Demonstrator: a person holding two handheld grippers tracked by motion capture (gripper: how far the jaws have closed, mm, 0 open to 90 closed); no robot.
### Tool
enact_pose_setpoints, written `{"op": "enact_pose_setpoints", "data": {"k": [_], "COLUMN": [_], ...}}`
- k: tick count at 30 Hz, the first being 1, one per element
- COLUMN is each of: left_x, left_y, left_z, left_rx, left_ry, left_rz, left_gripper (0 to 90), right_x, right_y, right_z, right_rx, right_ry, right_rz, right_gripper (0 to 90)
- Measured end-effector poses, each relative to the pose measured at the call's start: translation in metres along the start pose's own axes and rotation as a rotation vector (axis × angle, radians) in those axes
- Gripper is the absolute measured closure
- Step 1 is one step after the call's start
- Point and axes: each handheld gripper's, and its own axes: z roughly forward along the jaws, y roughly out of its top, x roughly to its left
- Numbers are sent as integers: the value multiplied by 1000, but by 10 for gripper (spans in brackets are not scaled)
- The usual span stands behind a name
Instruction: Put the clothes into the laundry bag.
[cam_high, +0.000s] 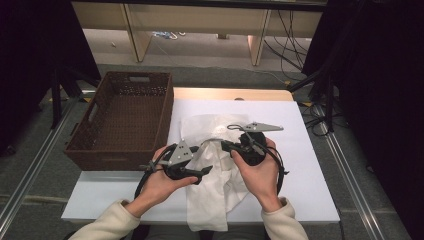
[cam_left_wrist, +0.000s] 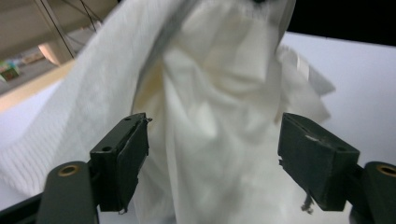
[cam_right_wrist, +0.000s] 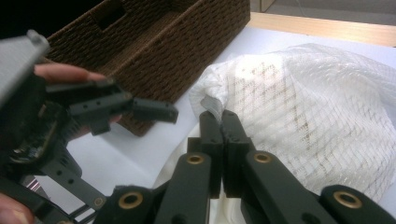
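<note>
White cloth (cam_high: 215, 160) lies crumpled mid-surface (cam_high: 300, 165), one edge lifted. Right tool (cam_right_wrist: 219, 122) is clamped on that edge to hold it up; left tool (cam_left_wrist: 212, 154) is spread apart around hanging fabric, ungripped. Wicker basket (cam_high: 122, 117) waits beside.

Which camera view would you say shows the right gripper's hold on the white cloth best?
The right gripper view: the right gripper is shut on the white cloth. The high view shows it small; the left gripper view shows cloth folds between open jaws.

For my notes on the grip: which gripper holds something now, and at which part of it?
The right gripper pinches the white cloth at a gathered edge fold. The left gripper is open, holding nothing.
</note>
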Motion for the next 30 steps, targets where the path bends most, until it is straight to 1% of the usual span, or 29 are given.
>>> {"op": "enact_pose_setpoints", "data": {"k": [1, 2, 3, 4, 5, 6, 7, 8, 9, 10, 11, 12, 13, 14, 15, 16, 17, 18, 19, 20, 21, 22, 23, 25, 26, 28, 29, 30], "left_x": [2, 3, 4, 3, 7, 8, 7, 7, 7, 8, 8, 9, 9, 8, 6, 5, 4, 3, 3, 2, 1, 0, -1, -4, -5, -7, -6, -5], "left_y": [-4, -8, -12, -15, -17, -18, -18, -18, -17, -15, -14, -11, -9, -6, -3, 0, 3, 6, 9, 12, 17, 21, 26, 37, 41, 49, 53, 56], "left_z": [6, 14, 21, 27, 34, 40, 45, 50, 53, 56, 58, 59, 59, 57, 55, 52, 49, 46, 42, 39, 34, 29, 24, 14, 9, 0, -3, -6], "left_rx": [30, 70, 79, 102, 109, 123, 126, 126, 137, 135, 119, 98, 78, 71, 55, 45, 31, 22, 18, -6, -23, -44, -77, -115, -137, -173, -196, -205], "left_ry": [-8, -24, -41, -38, -42, -40, -51, -49, -58, -66, -70, -92, -102, -115, -110, -119, -123, -130, -133, -134, -138, -137, -135, -134, -131, -139, -147, -153], "left_rz": [9, -9, -22, -47, -20, -25, -43, -41, -36, -38, -53, -53, -71, -87, -82, -76, -73, -69, -64, -73, -77, -77, -81, -70, -65, -58, -58, -47], "left_gripper": [236, 230, 230, 244, 254, 272, 305, 339, 376, 408, 459, 530, 620, 704, 760, 797, 814, 822, 826, 830, 832, 833, 834, 836, 836, 836, 835, 835], "right_x": [0, 1, 2, 3, 3, 3, 5, 3, 2, 2, 2, 1, 1, 1, 2, 2, 3, 3, 3, 4, 5, 8, 10, 13, 16, 21, 24, 26], "right_y": [0, 0, 0, -1, -1, -1, -1, -2, -2, -2, -2, -2, -2, -2, -1, -2, -1, -1, -1, -1, -1, -1, 0, 1, 2, 4, 5, 6], "right_z": [1, 0, 1, 2, 2, 1, 2, 4, 4, 4, 5, 5, 4, 4, 3, 3, 3, 2, 2, 1, 1, 0, -1, -3, -6, -11, -14, -17], "right_rx": [1, 6, 12, 12, 11, 16, 22, 21, 26, 28, 26, 26, 24, 19, 20, 14, 18, 13, 6, 9, 0, 0, -5, -33, -43, -78, -85, -99], "right_ry": [2, -16, -9, 6, 11, -18, 12, 17, 18, -4, 10, 9, 8, 2, 7, -5, -3, -12, -7, -20, -4, -2, 10, 27, 43, 61, 70, 71], "right_rz": [0, -1, -7, 4, -1, -16, 19, 1, 4, -8, 2, 1, -5, -12, -5, -14, -11, -17, -24, -25, -23, -6, -14, -45, -33, -60, -48, -52], "right_gripper": [900, 900, 900, 900, 900, 900, 900, 900, 900, 900, 900, 900, 900, 900, 900, 900, 900, 900, 900, 900, 900, 900, 900, 900, 900, 900, 900, 900]}}
